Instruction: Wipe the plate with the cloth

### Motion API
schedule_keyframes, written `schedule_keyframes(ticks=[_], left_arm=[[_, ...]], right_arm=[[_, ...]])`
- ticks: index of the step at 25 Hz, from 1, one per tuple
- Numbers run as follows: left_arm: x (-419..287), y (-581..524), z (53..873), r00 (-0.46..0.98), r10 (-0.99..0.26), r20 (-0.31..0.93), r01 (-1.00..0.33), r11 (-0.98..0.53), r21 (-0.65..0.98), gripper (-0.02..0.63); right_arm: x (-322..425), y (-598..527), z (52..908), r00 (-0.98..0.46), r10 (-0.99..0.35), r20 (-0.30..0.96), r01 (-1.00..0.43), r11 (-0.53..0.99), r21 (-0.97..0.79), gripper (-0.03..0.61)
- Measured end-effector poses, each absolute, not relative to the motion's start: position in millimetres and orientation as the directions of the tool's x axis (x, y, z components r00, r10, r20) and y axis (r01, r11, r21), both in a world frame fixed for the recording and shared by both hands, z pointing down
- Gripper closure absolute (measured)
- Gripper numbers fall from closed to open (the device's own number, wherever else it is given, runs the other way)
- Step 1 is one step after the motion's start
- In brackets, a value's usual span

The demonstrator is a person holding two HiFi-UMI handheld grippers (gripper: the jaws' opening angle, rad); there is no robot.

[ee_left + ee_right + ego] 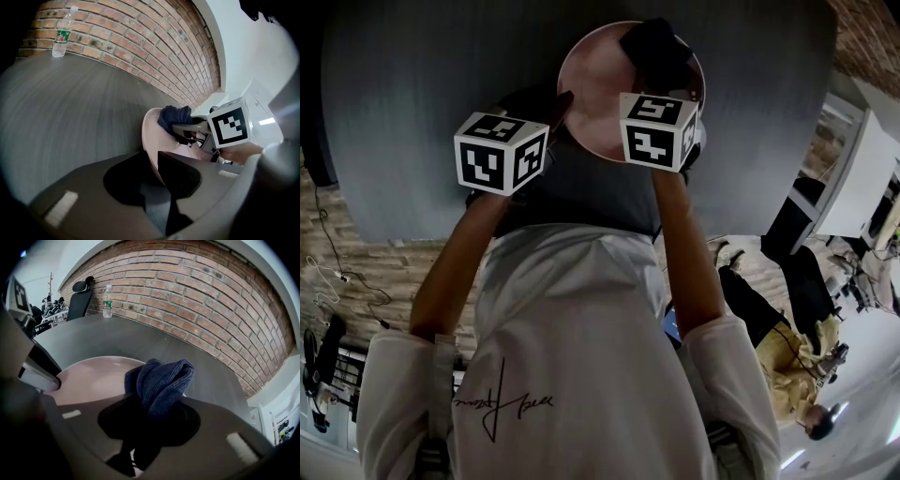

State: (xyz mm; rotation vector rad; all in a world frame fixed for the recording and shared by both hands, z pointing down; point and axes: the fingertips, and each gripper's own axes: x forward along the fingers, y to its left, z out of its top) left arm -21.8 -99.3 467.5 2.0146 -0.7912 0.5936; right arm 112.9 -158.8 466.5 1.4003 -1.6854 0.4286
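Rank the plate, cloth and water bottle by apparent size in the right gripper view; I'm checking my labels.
1. plate
2. cloth
3. water bottle, though it stands far back, so distance shrinks it.

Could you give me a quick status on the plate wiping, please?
Left gripper clamped on the plate rim. Right gripper shut on the blue cloth, held over the plate. Nothing in the way; bottle stands far off on the table.

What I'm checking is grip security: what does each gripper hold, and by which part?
The right gripper clamps the blue cloth around its bunched middle; the left gripper pinches the pink plate at its near rim.
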Motion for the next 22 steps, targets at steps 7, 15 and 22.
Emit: schedule_keyframes(ticks=[7, 15, 22], left_arm=[[-20.3, -98.1, 468.4, 0.691, -0.301, 0.657, -0.714, -0.429, 0.554, 0.517], [-15.6, -99.7, 468.8, 0.700, -0.296, 0.650, -0.706, -0.426, 0.566, 0.517], [-11.0, -101.6, 469.7, 0.703, -0.297, 0.646, -0.703, -0.420, 0.573, 0.517]], right_arm=[[103.3, -156.5, 470.5, -0.004, -0.604, 0.797, -0.913, 0.328, 0.243, 0.460], [95.4, -157.5, 473.1, -0.027, -0.599, 0.800, -0.911, 0.344, 0.226, 0.460], [85.1, -159.2, 475.1, -0.060, -0.599, 0.798, -0.906, 0.369, 0.209, 0.460]])
